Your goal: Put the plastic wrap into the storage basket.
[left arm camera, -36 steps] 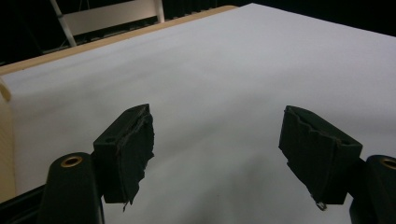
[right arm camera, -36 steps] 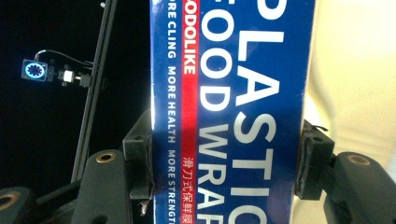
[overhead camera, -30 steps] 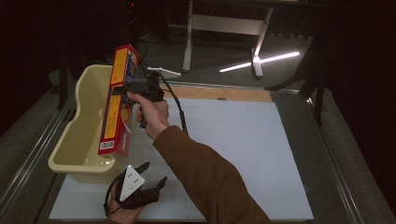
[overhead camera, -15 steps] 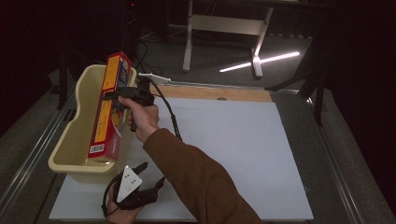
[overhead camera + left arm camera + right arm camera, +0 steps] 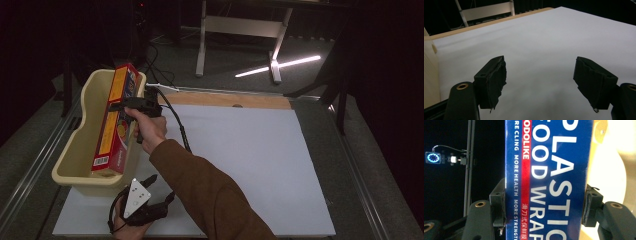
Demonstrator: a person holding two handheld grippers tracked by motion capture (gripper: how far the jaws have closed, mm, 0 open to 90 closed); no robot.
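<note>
The right gripper (image 5: 131, 105) has its jaws clamped on a long box (image 5: 116, 120) of plastic food wrap, one pad pressed against each long side, as the right gripper view shows close up with the box (image 5: 546, 180) filling the gap between the pads. In the high view the box leans inside a cream tub (image 5: 75, 155) at the left of the surface (image 5: 250, 160): its lower end, the one with the barcode, sits down in the tub near the front wall, while its upper end rises past the far rim and tilts away from the person. The right hand (image 5: 146, 127) grips the gripper's handle just beside the tub's right wall, and the brown sleeve (image 5: 210, 195) runs back toward the bottom edge, with the black cable (image 5: 177, 125) trailing across the white sheet. The left gripper (image 5: 150, 200) lies low near the front edge of the surface, just in front of the tub, its grey plate facing up. Its jaws stand wide apart with nothing between them; the left gripper view looks along them over bare white sheet, with the left gripper (image 5: 541, 82) apart from the tub wall (image 5: 430, 75) at the left edge of that view.
</note>
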